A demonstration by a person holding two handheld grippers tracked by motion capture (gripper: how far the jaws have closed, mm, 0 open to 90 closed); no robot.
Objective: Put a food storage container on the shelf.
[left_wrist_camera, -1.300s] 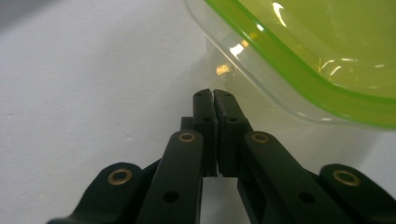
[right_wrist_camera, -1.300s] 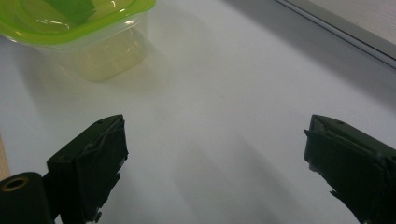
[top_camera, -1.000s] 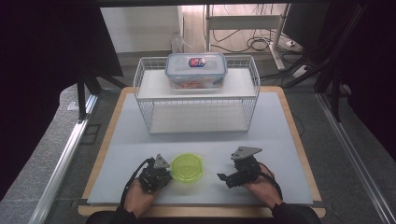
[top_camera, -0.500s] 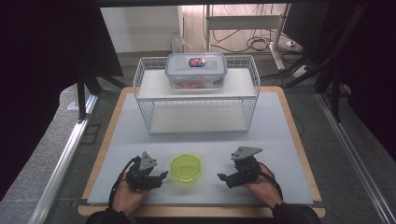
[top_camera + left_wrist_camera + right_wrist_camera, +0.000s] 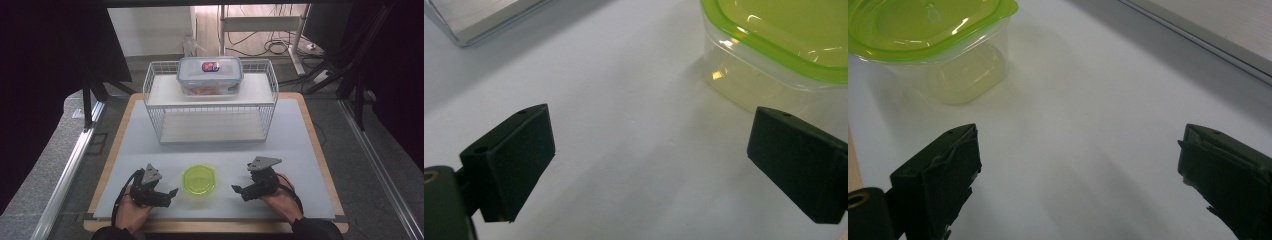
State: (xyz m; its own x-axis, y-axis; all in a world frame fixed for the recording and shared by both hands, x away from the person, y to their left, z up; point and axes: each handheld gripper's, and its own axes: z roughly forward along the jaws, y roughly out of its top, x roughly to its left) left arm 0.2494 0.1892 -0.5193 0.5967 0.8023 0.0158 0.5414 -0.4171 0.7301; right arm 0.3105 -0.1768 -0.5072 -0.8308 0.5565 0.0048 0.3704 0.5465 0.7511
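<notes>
From above, your left gripper [image 5: 170,192] rests low at the near left, aimed right at the green-lidded container [image 5: 199,180] between your hands; your right gripper [image 5: 236,189] mirrors it. Along your left gripper [image 5: 649,165], the jaws have just been opening, wide and empty. Along your right gripper [image 5: 1078,175], jaws spread, nothing held, container [image 5: 943,55] far left

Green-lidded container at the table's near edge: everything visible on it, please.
The green-lidded container is small, with rounded corners, a translucent clear plastic body and a glossy lime-green lid, shut. It looks empty. It stands upright on the white mat, between the left gripper and the right gripper. Both grippers' jaws are open and clear of it; nothing touches it but the mat.
</notes>
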